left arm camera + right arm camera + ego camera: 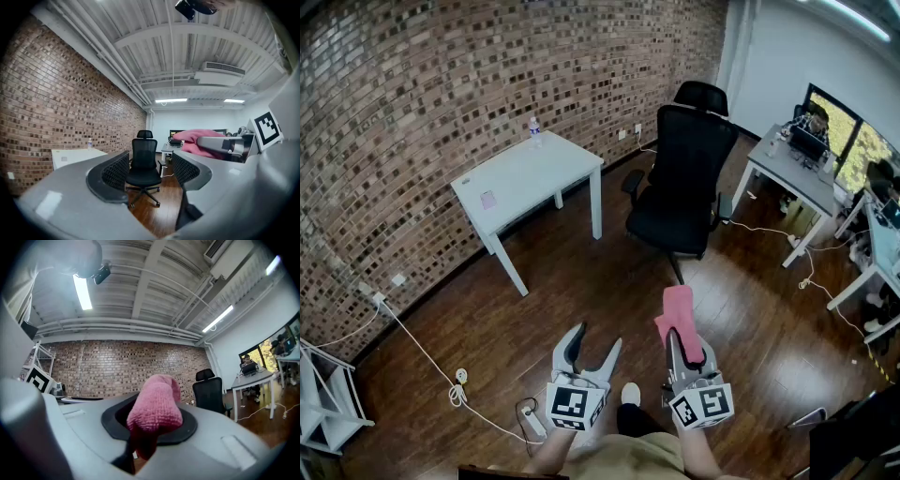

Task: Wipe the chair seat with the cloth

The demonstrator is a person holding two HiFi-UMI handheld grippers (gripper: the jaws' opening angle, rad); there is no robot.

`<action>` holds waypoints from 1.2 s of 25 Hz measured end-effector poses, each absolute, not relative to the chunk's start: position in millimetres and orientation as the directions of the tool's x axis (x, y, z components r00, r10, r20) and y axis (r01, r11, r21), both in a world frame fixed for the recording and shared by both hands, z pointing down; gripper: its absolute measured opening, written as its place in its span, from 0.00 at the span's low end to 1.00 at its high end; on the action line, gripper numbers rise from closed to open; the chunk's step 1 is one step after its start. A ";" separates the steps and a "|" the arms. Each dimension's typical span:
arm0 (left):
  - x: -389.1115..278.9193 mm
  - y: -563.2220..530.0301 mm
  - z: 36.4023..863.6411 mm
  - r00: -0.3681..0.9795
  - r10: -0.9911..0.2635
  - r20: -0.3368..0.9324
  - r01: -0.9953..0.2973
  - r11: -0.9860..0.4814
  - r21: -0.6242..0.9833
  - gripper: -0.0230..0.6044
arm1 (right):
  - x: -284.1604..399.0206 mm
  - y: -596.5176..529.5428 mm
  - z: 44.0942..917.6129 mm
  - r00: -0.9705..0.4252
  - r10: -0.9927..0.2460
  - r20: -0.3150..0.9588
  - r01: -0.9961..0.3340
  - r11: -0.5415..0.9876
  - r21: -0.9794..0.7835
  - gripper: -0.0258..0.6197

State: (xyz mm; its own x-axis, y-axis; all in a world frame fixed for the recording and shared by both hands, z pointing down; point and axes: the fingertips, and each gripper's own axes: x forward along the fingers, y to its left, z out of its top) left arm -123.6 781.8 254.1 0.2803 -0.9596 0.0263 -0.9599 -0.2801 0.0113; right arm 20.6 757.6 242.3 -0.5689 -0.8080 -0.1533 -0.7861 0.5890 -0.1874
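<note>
Cloth (678, 312), pink and nubbly, is pinched in the right gripper (685, 339) near the person in the head view. The left gripper (596, 339) beside it is spread and empty. The black chair (682, 178) stands well apart, farther off, its seat (668, 228) bare. Left gripper view: jaws apart, framing the far chair. Right gripper view: jaws clamped on the cloth's bunched end. It looks soft, light and floppy; a firm pinch on a fold should serve. No writing is legible, only square markers.
</note>
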 end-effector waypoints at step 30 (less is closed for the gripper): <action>-107.2 193.6 296.1 0.436 -0.896 0.083 -0.899 -0.437 0.002 0.45 | 33.3 214.1 318.3 -0.475 -0.871 0.125 -0.879 0.461 -0.125 0.15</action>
State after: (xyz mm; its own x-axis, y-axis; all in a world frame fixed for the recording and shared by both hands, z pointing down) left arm -107.2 193.6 296.1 0.4359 -0.8961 0.0834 -0.8994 -0.4372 0.0023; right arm 33.3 214.1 318.3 -0.4747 -0.8713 0.1249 -0.8787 0.4608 -0.1249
